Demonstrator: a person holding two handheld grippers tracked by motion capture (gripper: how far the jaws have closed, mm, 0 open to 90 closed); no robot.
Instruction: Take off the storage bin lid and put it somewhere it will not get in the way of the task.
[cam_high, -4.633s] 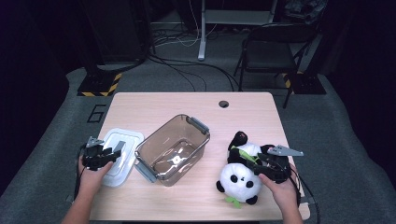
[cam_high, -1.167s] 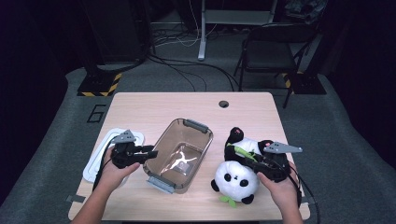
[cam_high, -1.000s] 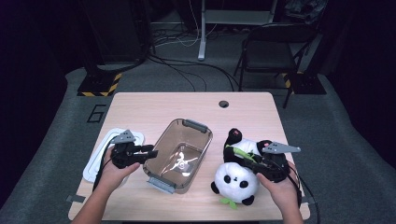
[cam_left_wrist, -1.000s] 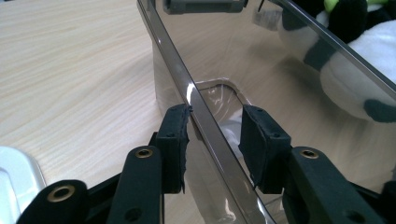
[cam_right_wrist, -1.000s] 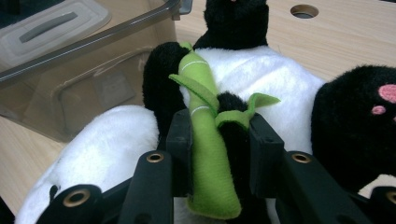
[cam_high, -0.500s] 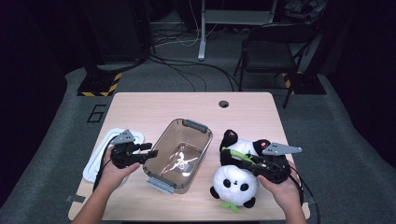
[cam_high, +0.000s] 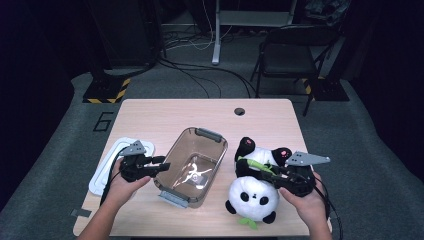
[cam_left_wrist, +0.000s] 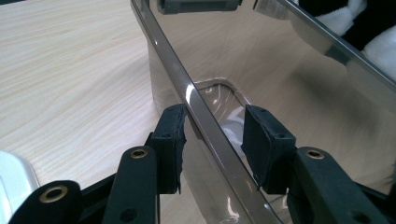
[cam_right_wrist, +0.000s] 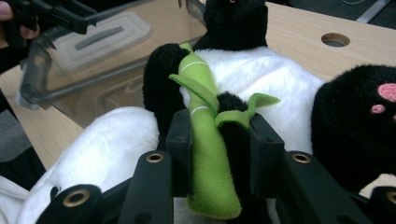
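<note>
A clear rectangular container (cam_high: 174, 150) stands mid-table, its rim (cam_left_wrist: 159, 42) running between the pads of my left gripper (cam_high: 165, 167). Those jaws have just been closing. The outer pad (cam_left_wrist: 170, 144) is at the rim, but a gap remains at the inner pad (cam_left_wrist: 264, 144). A black-and-white panda plush (cam_high: 252, 200) lies right of the container, head toward the front edge. My right gripper (cam_high: 260, 172) is shut on the panda's green bamboo stalk (cam_right_wrist: 205, 154) and black arm.
A white lid (cam_high: 107, 165) lies flat left of the container, behind my left hand. The wooden table (cam_high: 175, 120) has a cable hole (cam_high: 239, 111) near its far edge. A folding chair (cam_high: 290, 50) and floor cables sit beyond the table.
My left hand has left the white lid and come to the container's left rim, and the container has turned a little. The panda has edged slightly toward the front in my right gripper.
</note>
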